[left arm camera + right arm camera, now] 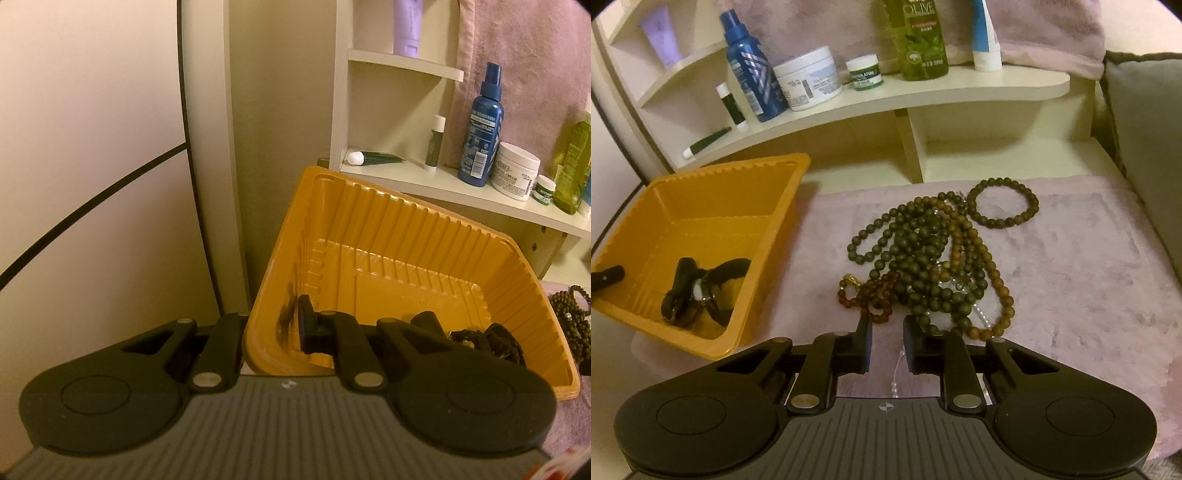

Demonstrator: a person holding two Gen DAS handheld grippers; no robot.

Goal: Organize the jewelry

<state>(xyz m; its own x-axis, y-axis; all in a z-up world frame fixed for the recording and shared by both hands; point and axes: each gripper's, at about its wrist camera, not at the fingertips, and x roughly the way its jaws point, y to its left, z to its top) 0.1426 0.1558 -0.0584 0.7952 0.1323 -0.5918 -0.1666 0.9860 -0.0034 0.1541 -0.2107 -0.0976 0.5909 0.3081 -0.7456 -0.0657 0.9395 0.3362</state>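
Fingers of our left gripper (pixel 271 328) clamp the left wall of the tilted tray (pixel 406 236) holding a watch (pixel 698 291), while our right gripper (pixel 886 345) stands slightly open, empty, just near of the bead pile (pixel 923 258).

1 tray (pixel 783 177), 1 watch (pixel 698 291), 2 tubes (pixel 709 142)

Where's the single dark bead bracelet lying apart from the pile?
In the right wrist view, the dark bead bracelet lies flat on the pink cloth, at the far right edge of the bead pile, below the shelf.
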